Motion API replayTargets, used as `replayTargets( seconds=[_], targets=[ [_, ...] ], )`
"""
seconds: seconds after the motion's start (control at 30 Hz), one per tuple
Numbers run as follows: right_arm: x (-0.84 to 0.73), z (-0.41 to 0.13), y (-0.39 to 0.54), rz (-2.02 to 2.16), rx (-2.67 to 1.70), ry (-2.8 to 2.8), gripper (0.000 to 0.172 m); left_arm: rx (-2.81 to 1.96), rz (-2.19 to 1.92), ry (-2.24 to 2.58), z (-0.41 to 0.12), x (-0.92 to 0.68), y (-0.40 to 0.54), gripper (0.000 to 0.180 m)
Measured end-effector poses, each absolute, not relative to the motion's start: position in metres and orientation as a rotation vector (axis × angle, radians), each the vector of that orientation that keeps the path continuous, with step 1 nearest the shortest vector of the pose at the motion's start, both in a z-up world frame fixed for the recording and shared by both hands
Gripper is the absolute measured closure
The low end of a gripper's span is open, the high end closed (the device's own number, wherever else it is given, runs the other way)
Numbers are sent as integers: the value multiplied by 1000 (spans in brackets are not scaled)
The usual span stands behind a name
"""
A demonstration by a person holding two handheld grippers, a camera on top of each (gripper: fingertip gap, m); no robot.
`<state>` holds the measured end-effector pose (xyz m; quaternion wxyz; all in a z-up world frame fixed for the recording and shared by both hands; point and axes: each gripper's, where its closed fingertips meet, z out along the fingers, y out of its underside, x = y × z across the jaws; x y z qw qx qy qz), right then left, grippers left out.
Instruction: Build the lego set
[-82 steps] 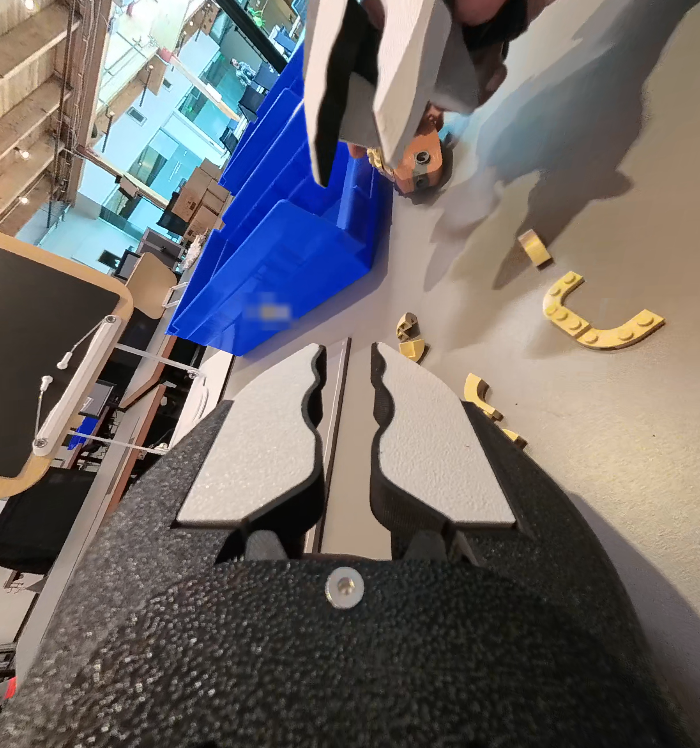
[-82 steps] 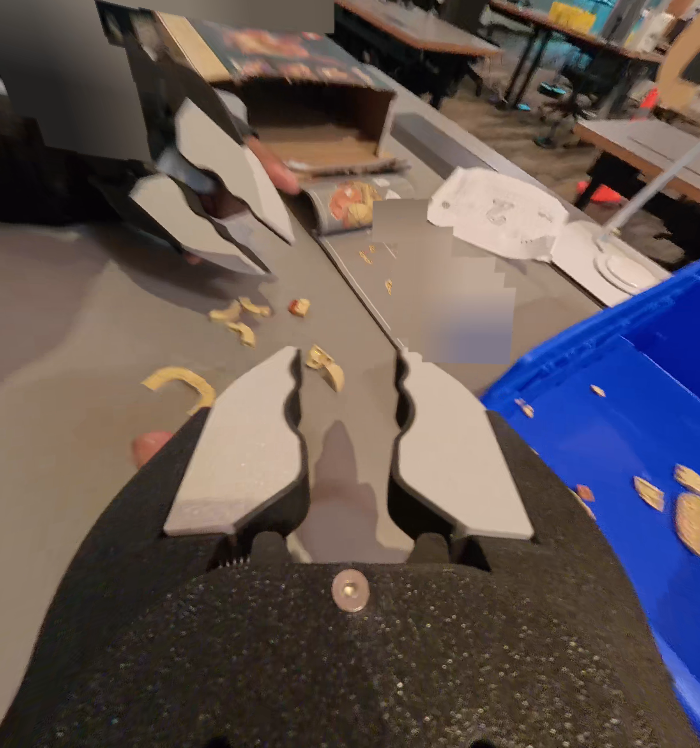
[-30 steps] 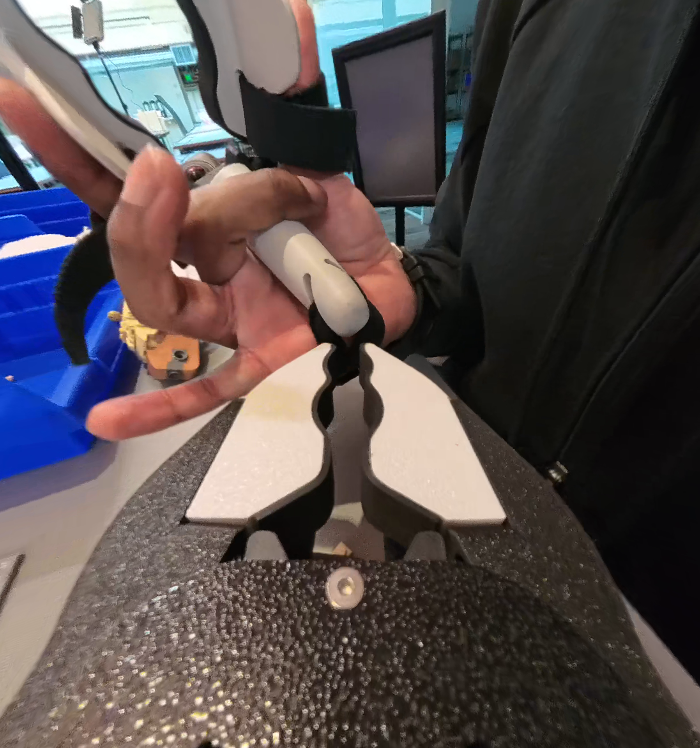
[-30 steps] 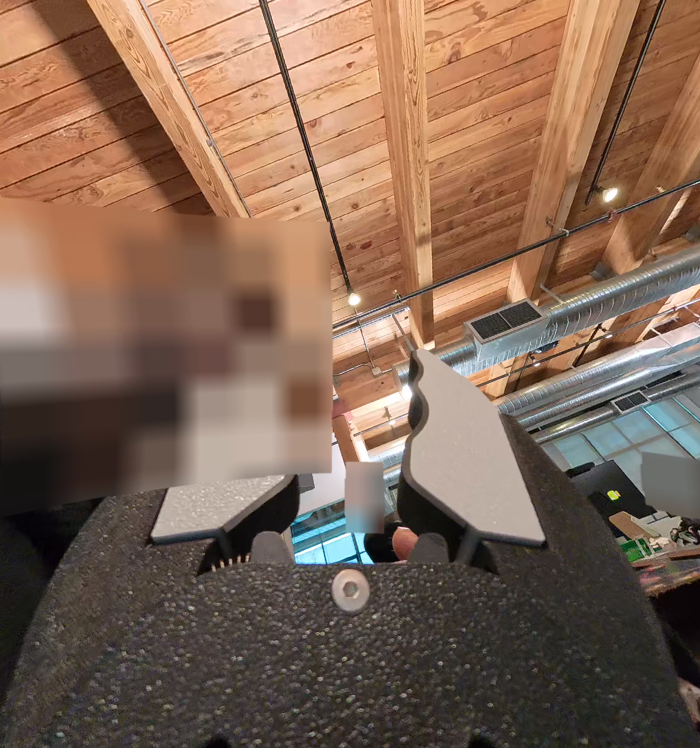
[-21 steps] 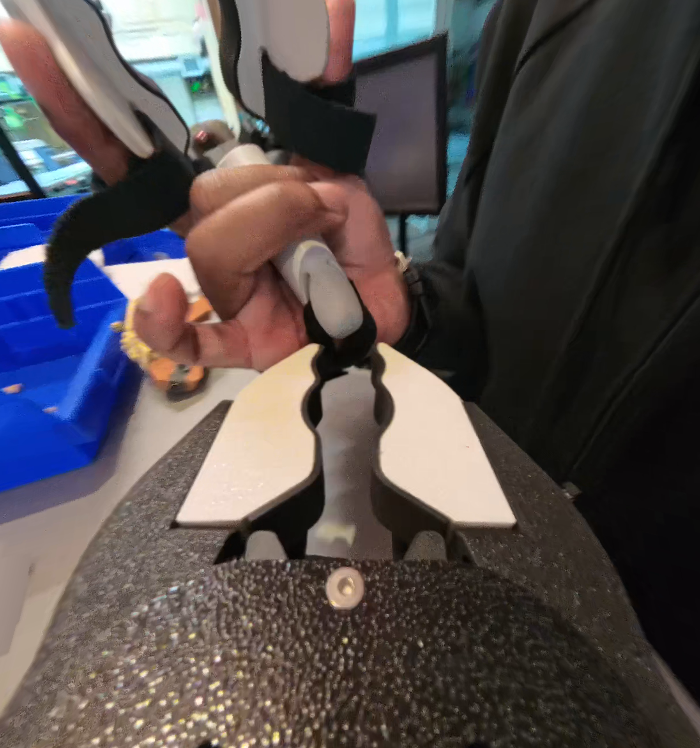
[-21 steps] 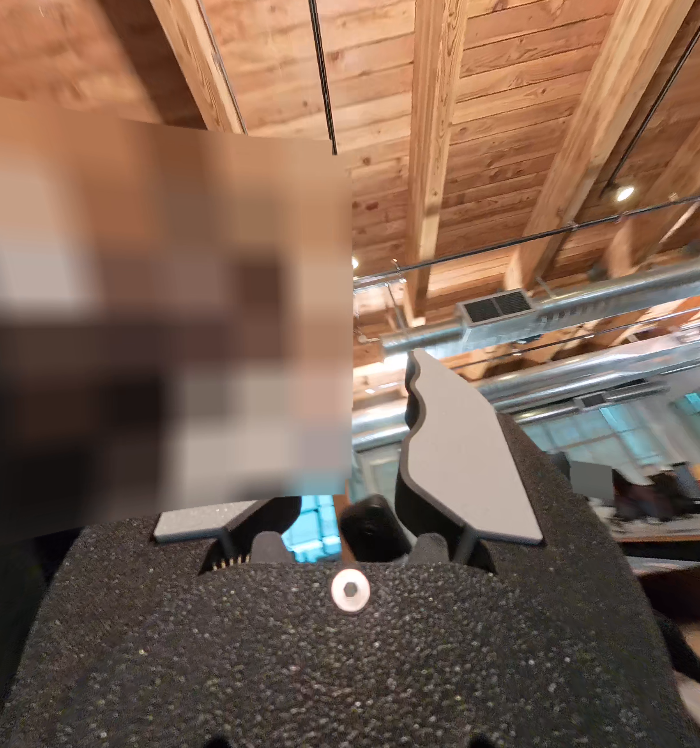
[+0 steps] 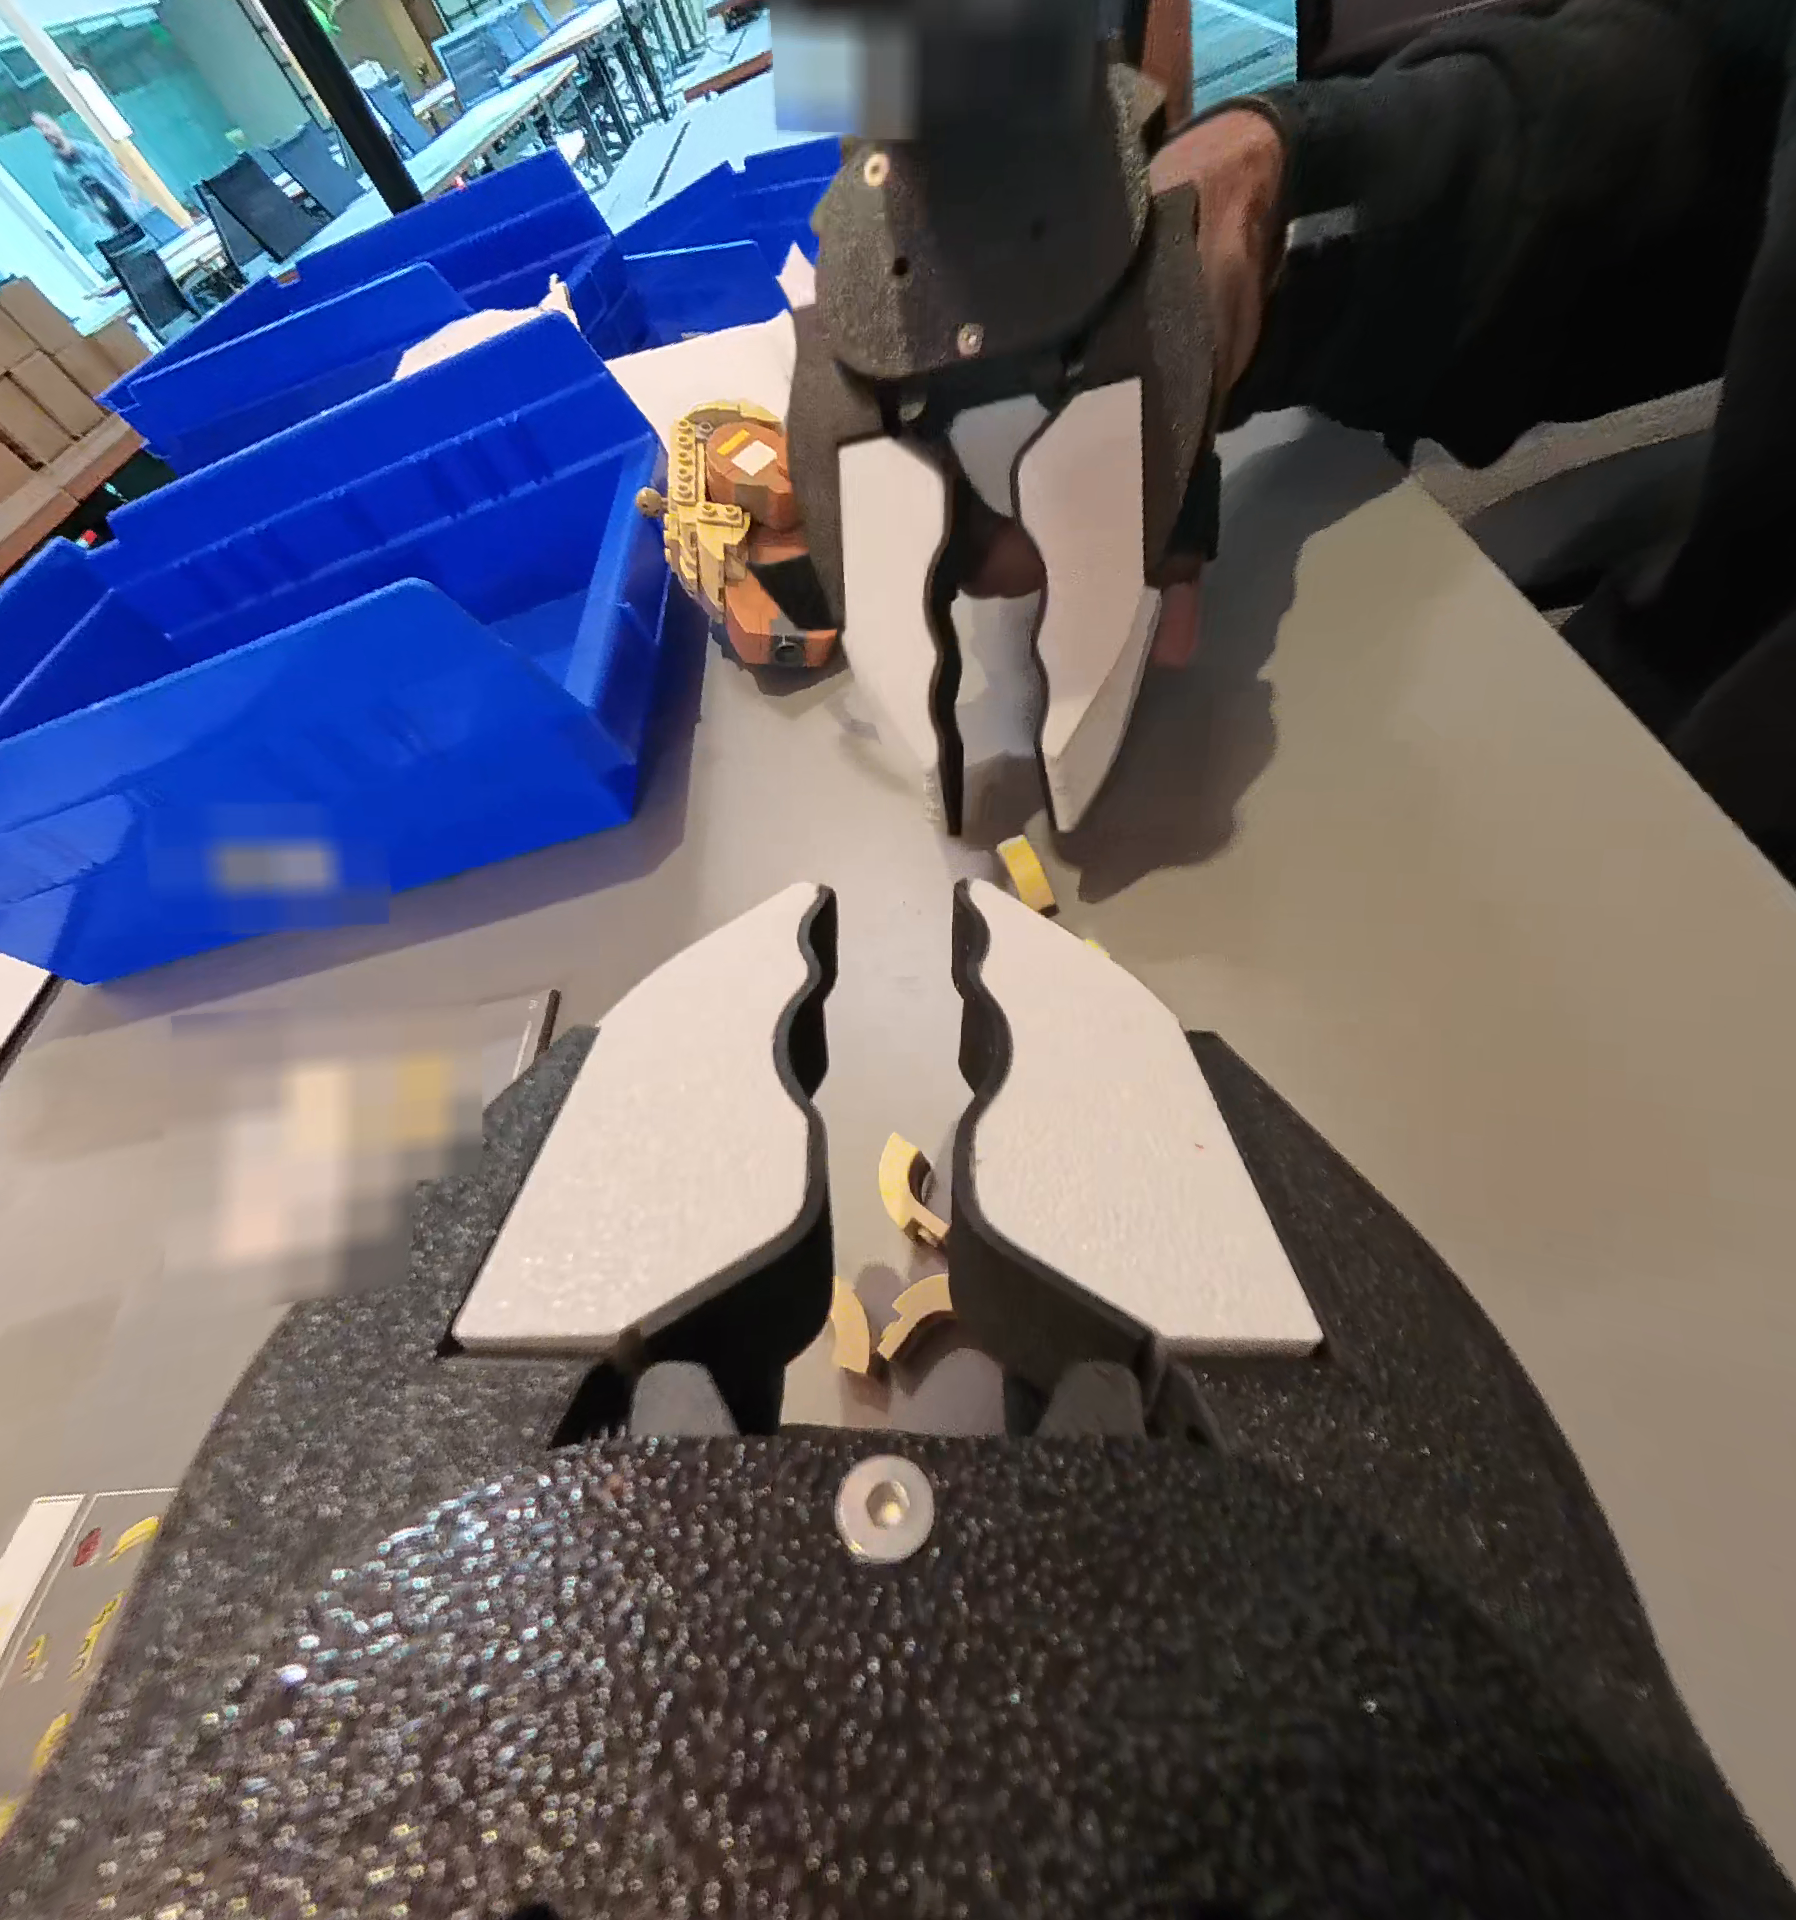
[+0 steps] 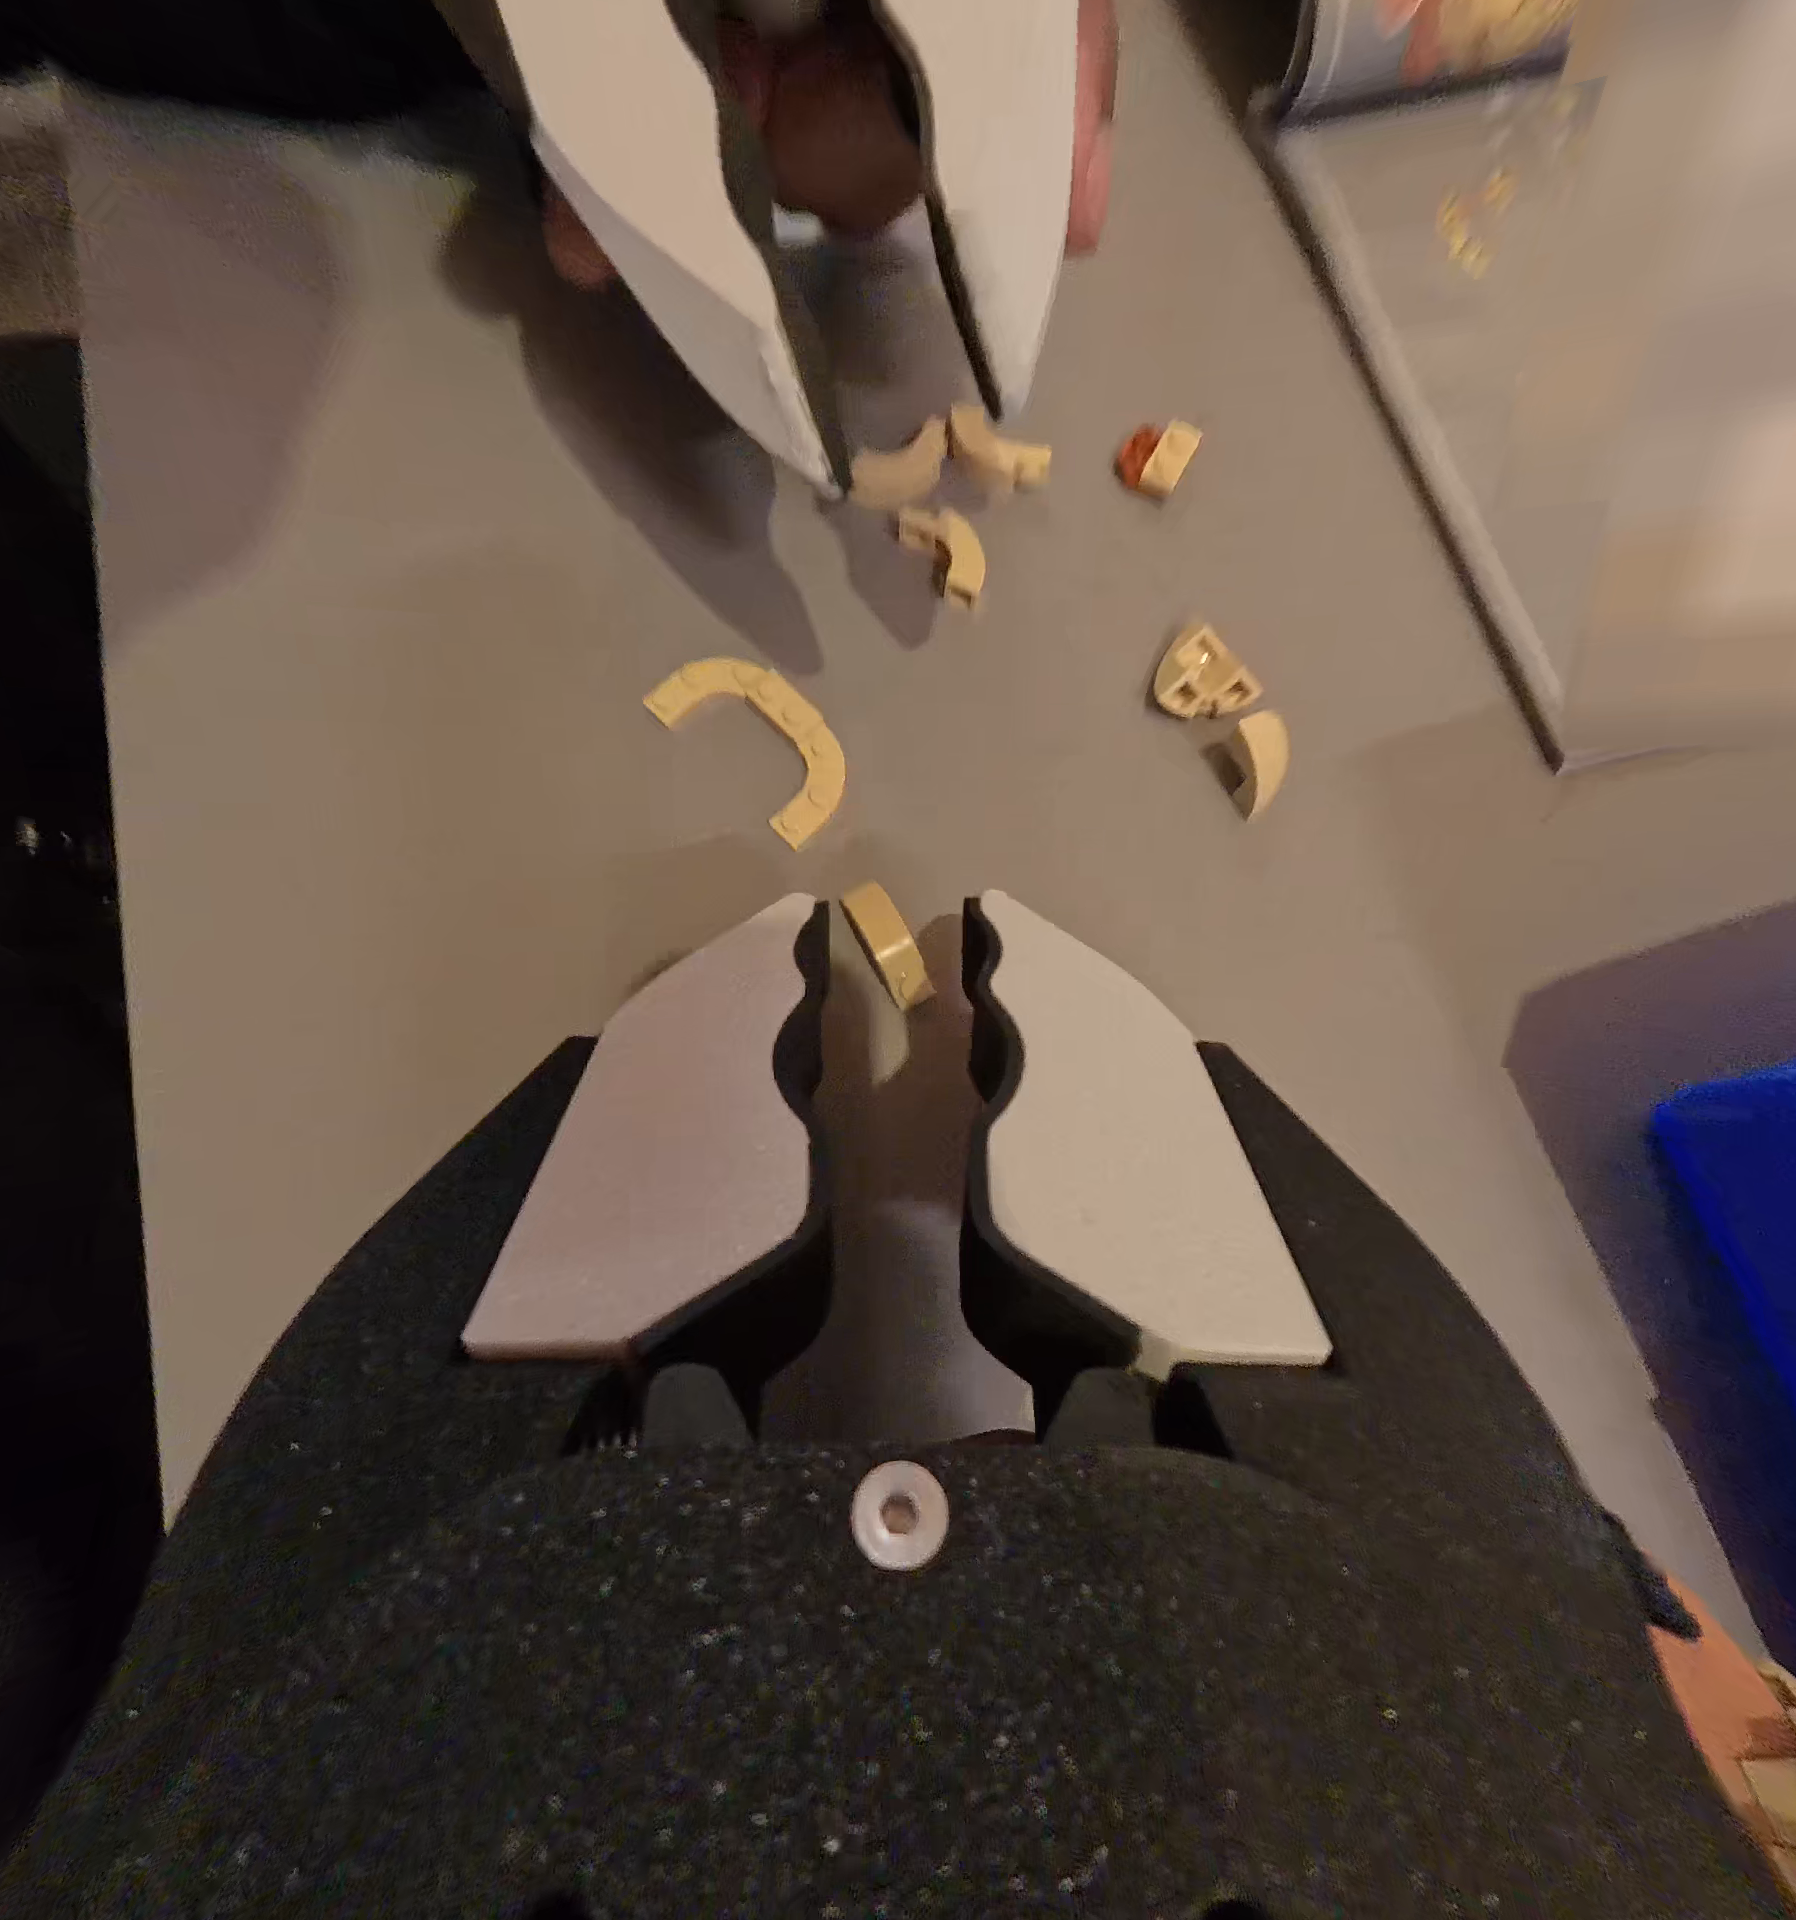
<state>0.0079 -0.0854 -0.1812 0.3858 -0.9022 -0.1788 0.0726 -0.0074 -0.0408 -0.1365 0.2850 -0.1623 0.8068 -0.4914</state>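
The right gripper [image 8: 894, 904] points down at the grey table [image 8: 406, 935] with its jaws narrowly apart. A small tan curved brick [image 8: 883, 940] lies on the table between its fingertips, close to the left pad; a clear gap separates it from the right pad, so nothing is clamped. Just beyond the tips lies a tan U-shaped arch plate [image 8: 759, 738]. Farther off and to the right sit two tan rounded pieces [image 8: 1221, 717], and farther still a cluster of tan curved bricks [image 8: 941, 488] with a tan and red piece [image 8: 1164, 457] to its right.

The left gripper [image 7: 889, 899] also stands narrowly apart over bare table, gripping nothing. Tan curved bricks [image 7: 904, 1195] lie on the table under its fingers, seen through the gap.

The left wrist view alone shows the blue bins [image 7: 333, 665] on the left and the orange and tan brick model [image 7: 743, 530] just beside them, near the right gripper's body. It shows the same small brick [image 7: 1024, 868] just before the right gripper's tips. The right wrist view alone shows the arch plate, the scattered pieces and a printed booklet [image 8: 1434, 52] at the far right; of the bins it shows only a blue corner [image 8: 1767, 1195]
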Motion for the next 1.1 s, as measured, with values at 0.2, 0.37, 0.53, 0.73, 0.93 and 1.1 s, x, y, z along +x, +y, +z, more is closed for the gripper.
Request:
replayTargets(
  seconds=[0.2, 0.37, 0.53, 0.73, 0.93, 1.1],
  targets=[
    [10, -201, -84, 225, -2401, -480, 164, -448, -1309, 2211, -145, -10, -39, 160],
    [2, -179, -60, 310, -2266, -424, 164, -482, -1271, 2265, -155, -10, -35, 159],
    [-11, -147, -30, 356, -2144, -448, 164, -534, -1271, 2267, -156, -7, -29, 157],
    [-18, -144, -15, 319, -2150, -506, 164, -469, -1171, 2246, -156, -5, -23, 171],
    [-14, -139, -3, 292, -2112, -481, 156, -469, -1139, 2198, -152, 0, -9, 172],
    [4, -155, 13, 234, -2219, -452, 144, -624, -1246, 2083, -138, 12, 29, 173]
  ],
)
